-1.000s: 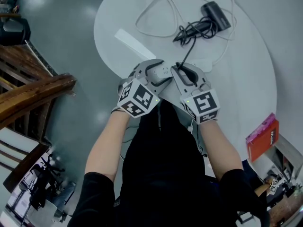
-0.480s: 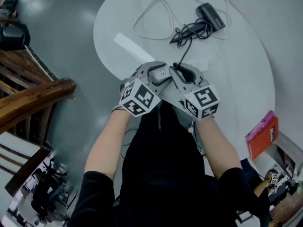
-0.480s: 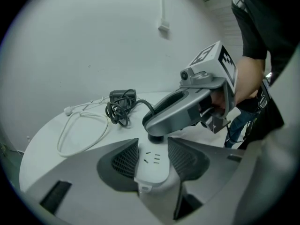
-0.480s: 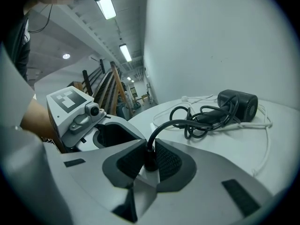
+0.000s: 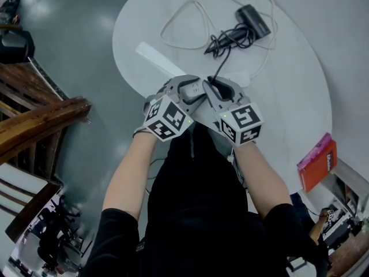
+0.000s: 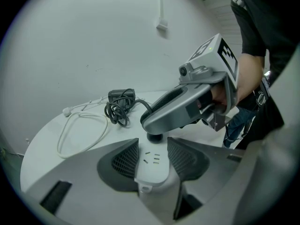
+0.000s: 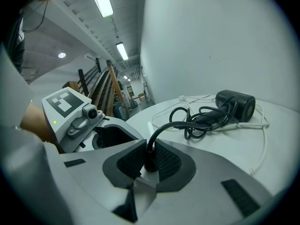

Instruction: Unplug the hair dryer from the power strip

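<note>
The white power strip (image 6: 152, 170) lies at the near edge of the round white table (image 5: 288, 97). My left gripper (image 6: 152, 151) has just been closing; the strip's end sits between its jaws and both pads press its sides. A black plug (image 7: 150, 164) stands upright in the strip, and my right gripper (image 7: 150, 149) is shut on it. In the head view the left gripper (image 5: 193, 88) and right gripper (image 5: 219, 88) meet tip to tip. The plug's black cord (image 5: 222, 42) runs in loops to the black hair dryer (image 5: 253, 19) at the far side.
A white cable (image 5: 179, 25) loops across the far part of the table. A flat white bar (image 5: 158, 59) lies left of the grippers. A red book (image 5: 317, 166) sits off the table's right edge. A wooden railing (image 5: 40, 123) is at the left, over grey floor.
The left jaws have drawn in onto the power strip. The right gripper has rolled a little on the plug. Both hands have stayed where they were.
</note>
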Motion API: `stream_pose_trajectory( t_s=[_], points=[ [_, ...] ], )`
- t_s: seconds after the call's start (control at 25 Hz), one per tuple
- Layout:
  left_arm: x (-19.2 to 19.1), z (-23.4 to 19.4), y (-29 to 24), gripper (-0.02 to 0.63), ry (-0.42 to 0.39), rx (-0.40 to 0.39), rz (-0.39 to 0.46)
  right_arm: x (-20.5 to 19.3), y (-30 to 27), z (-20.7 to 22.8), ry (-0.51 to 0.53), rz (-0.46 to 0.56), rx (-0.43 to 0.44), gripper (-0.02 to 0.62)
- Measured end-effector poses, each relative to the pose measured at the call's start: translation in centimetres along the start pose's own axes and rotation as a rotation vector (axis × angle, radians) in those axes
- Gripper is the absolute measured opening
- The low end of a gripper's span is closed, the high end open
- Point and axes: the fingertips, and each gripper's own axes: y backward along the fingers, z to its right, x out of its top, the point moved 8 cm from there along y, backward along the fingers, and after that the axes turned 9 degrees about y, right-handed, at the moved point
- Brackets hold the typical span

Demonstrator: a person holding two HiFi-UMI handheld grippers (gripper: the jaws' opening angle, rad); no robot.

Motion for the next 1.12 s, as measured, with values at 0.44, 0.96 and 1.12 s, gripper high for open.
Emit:
stream_pose_trajectory(
  t_s=[0.44, 0.96, 1.12],
  points=[
    [-0.2, 0.0, 0.1, 0.198, 0.004, 0.007, 0.030, 1.5, 0.9, 0.2, -0.060, 0.075, 0.035, 0.067],
    [-0.1, -0.3, 0.0, 0.185, 0.068, 0.007, 0.032, 3.5, 3.9, 2.1, -0.156, 0.086, 0.081, 0.067],
    [0.3, -0.5, 0.1, 0.191, 0.143, 0.017, 0.032, 2.5, 5.0, 2.7, -0.230, 0.081, 0.095, 0.067]
  ],
)
